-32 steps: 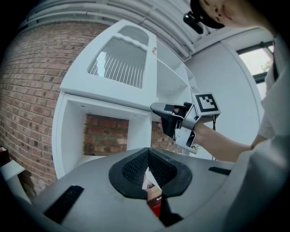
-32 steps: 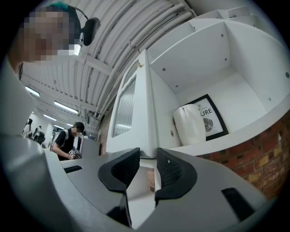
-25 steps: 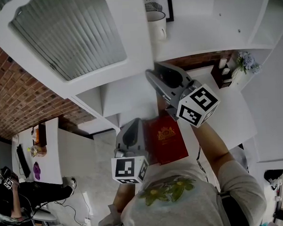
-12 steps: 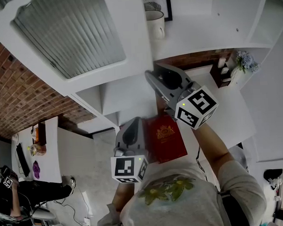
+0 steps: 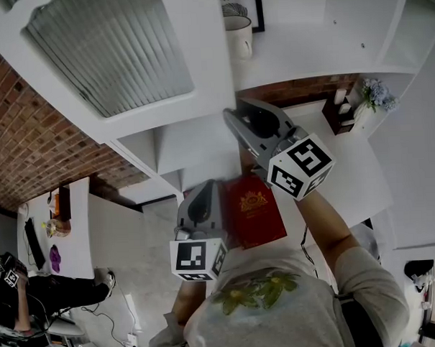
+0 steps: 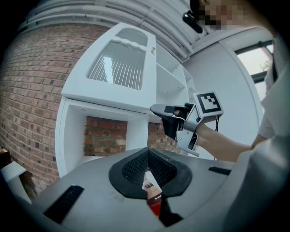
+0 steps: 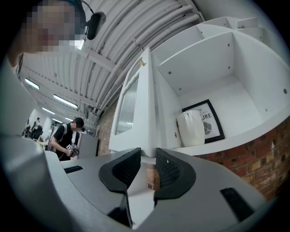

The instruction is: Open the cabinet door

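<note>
The white cabinet door [image 5: 112,59], with its ribbed glass panel, stands swung out at the upper left. In the right gripper view the door [image 7: 136,113] shows edge-on, and its lower corner sits between the jaws of my right gripper [image 7: 148,158], which are closed on it. From the head view my right gripper [image 5: 231,117] points at that corner. My left gripper [image 5: 204,188] is lower, shut on a red book [image 5: 256,210]. The book [image 6: 153,192] shows pinched between its jaws [image 6: 147,154], and the right gripper [image 6: 174,120] is ahead of them.
Inside the opened compartment a white mug [image 7: 192,127] stands before a framed print [image 7: 209,120]. A brick wall [image 5: 37,155] lies behind the white shelving. A small plant [image 5: 376,94] sits on a shelf at the right. A person [image 7: 68,136] stands far off by a table.
</note>
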A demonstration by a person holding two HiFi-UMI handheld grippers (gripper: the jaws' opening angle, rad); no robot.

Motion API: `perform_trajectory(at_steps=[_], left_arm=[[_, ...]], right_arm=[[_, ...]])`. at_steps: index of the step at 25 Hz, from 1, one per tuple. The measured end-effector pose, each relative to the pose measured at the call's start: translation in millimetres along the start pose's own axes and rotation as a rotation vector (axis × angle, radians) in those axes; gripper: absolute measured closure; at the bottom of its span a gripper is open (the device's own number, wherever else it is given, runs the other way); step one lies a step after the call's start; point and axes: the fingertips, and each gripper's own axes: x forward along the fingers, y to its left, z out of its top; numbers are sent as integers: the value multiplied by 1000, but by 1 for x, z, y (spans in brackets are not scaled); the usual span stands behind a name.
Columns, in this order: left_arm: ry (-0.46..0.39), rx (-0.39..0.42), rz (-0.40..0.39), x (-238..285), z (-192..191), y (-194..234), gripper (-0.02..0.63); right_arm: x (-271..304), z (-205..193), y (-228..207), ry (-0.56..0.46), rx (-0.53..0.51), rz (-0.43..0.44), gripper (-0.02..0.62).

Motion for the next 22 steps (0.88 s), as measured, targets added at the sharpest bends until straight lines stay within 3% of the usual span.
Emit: perform_trajectory(at_steps=[22], left_arm=[[-6,-4,5,-19,-2,-12,597]], right_arm=[[-18,3,19,14,-25,-25,492]])
